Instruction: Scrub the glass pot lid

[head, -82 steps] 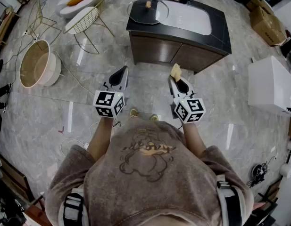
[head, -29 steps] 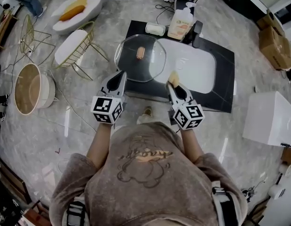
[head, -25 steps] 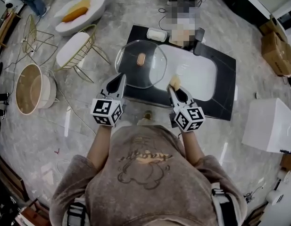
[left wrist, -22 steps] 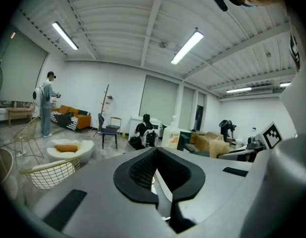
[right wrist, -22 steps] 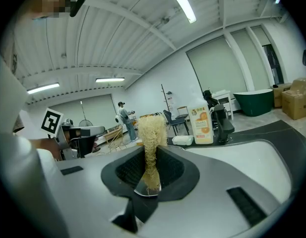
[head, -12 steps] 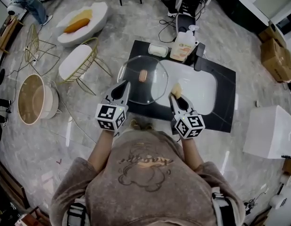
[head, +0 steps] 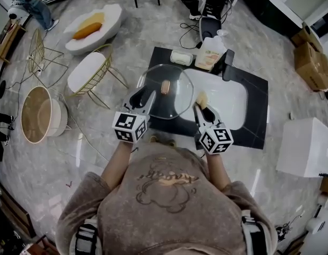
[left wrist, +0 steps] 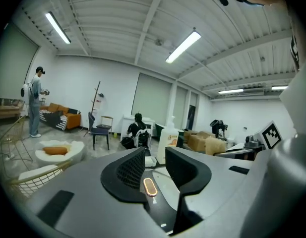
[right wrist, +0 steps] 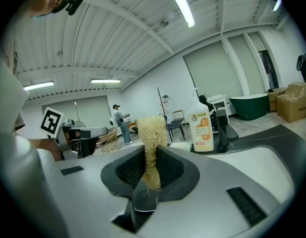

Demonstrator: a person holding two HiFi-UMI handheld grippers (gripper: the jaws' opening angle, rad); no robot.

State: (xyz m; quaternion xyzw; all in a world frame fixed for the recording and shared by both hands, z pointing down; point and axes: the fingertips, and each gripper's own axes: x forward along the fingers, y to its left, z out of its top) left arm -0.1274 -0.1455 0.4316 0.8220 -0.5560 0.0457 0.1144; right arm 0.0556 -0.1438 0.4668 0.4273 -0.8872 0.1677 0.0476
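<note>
The glass pot lid [head: 171,102] lies flat on the black counter [head: 249,126], left of the white sink basin [head: 227,97]. Its oval tan knob [head: 165,86] faces up. My left gripper [head: 146,96] hovers at the lid's near left rim. Its jaws have just been opening and now stand apart with nothing pressed between them. In the left gripper view the knob [left wrist: 150,186] shows in the gap ahead of the left gripper [left wrist: 155,157]. My right gripper [head: 200,104] is shut on a straw-coloured loofah scrubber [head: 201,97], held over the basin's near left edge; the scrubber [right wrist: 152,133] sticks up from the right gripper [right wrist: 152,162].
A soap bottle [head: 210,52], a white soap dish [head: 181,57] and a black faucet [head: 227,62] stand at the counter's far side. Wire chairs [head: 89,70] and a round tub [head: 39,113] are on the floor at left. A white box [head: 307,147] is at right.
The person has walked up to the counter, bringing both grippers from over the floor to its near edge. The left jaws, shut before, now stand apart. The scrubber stays in the right gripper.
</note>
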